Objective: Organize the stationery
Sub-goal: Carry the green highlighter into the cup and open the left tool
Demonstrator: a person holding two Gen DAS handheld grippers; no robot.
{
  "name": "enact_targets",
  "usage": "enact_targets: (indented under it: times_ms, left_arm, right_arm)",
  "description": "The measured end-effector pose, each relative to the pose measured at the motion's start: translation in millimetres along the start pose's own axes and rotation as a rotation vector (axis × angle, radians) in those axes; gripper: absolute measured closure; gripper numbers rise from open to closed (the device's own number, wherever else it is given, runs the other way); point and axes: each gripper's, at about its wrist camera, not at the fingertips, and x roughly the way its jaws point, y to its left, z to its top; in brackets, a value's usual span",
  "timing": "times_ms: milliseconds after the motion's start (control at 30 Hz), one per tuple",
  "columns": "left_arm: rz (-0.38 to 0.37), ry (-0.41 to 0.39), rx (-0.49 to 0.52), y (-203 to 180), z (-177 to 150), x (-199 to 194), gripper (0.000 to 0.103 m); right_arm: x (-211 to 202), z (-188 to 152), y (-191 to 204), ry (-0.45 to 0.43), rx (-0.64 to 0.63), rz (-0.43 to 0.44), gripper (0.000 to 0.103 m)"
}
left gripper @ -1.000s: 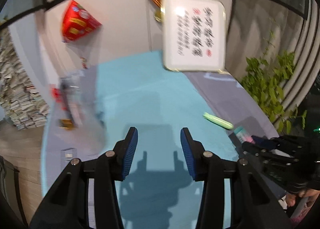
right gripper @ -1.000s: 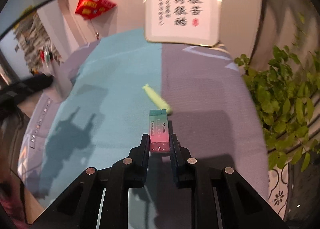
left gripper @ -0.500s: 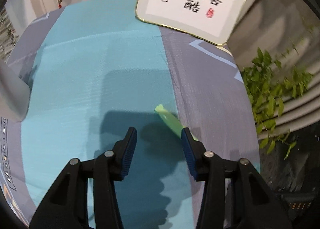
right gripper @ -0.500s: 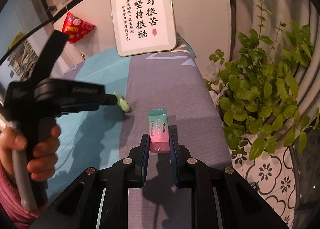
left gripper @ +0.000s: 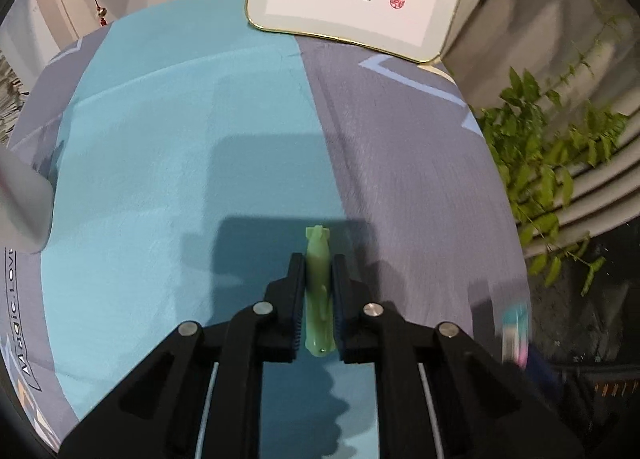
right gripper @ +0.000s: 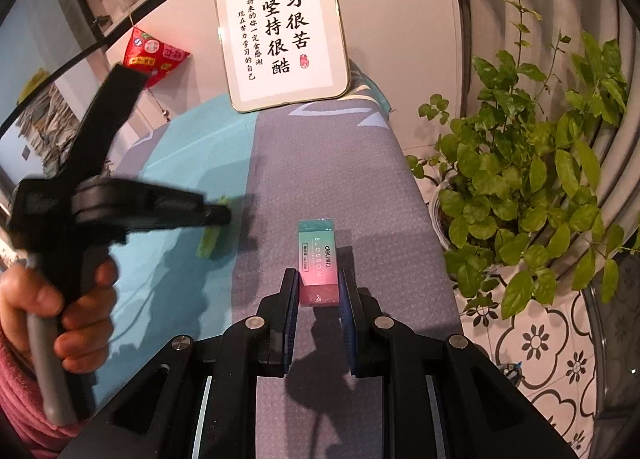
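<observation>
green pen [left gripper: 318, 291] pinched, left hand-held gripper [left gripper: 318, 261] level.

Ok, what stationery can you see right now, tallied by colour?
Green: 1, the green pen in the left gripper.
Pink-and-teal: 1, the eraser in the right gripper.
Total: 2.

Black fingers [left gripper: 297, 291] — blue pads, silver screws, pink sleeve [right gripper: 16, 387]
</observation>
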Motion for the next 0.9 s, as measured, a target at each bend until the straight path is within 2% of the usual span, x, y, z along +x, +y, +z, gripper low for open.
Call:
enact_targets:
  times_ms: [167, 267, 433, 533, 700, 900]
  left_arm:
    - [-0.026, -0.064, 0.049, 27.0, -22.0, -33.0, 0.092]
    - [-0.03, -0.114, 0.044, 47.6, -35.8, -57.5, 0.092]
    - [0.007, -0.264, -0.013, 89.0, -50.7, -104.7, 0.092]
    - [0.013, -0.351, -0.058, 114.0, -49.6, -133.5, 0.092]
    - [0.081, -0.477, -0.103, 155.8, -34.2, -168.1, 0.092]
    - [0.068, -0.508, -0.18, 199.7, -1.9, -171.7, 0.092]
  right_arm:
    - [3.0, 1.8, 11.4, 0.005, -0.028, 0.01, 0.083]
    - [5.7, 4.3, 20.9, 0.009, -0.048, 0.018, 0.083]
    - [16.7, 8.6, 44.6, 0.031, -0.088, 0.022, 0.083]
    - [21.5, 8.8, 62.8, 0.044, -0.125, 0.022, 0.083]
    - [26.4, 11.6, 87.4, 0.054, -0.165, 0.011, 0.083]
    - [29.8, 15.2, 110.3, 0.062, -0.197, -0.008, 0.083]
